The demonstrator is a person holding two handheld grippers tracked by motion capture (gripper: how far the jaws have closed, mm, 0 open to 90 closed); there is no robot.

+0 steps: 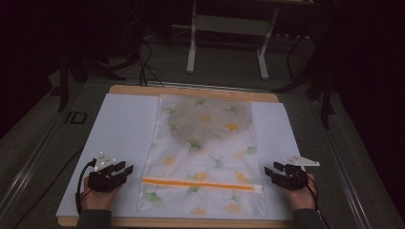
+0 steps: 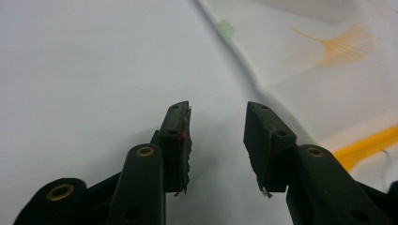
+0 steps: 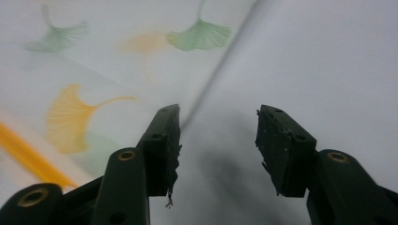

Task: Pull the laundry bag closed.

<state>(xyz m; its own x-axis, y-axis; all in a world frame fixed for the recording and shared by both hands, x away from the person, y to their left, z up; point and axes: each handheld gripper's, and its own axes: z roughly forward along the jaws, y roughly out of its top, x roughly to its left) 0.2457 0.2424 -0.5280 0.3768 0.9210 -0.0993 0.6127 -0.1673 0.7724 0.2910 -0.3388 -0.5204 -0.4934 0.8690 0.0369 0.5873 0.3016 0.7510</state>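
The thin white fabric bag printed with green and orange ginkgo leaves (image 1: 205, 152) lies flat mid-table on a white sheet (image 1: 122, 138), its orange zipper (image 1: 200, 184) running across near my edge; something dark shows through its far half. My left hand-held gripper (image 1: 125, 168) and right hand-held gripper (image 1: 271, 170) sit just outside its two long edges, jaws apart, holding nothing. Risk, as I judge it: the limp, slippery cloth bunches or slides if one side pinches first, or I catch the sheet instead.

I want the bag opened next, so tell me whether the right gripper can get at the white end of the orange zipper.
Probably yes: the right gripper is open beside the bag, with bare sheet between it and the zipper end.
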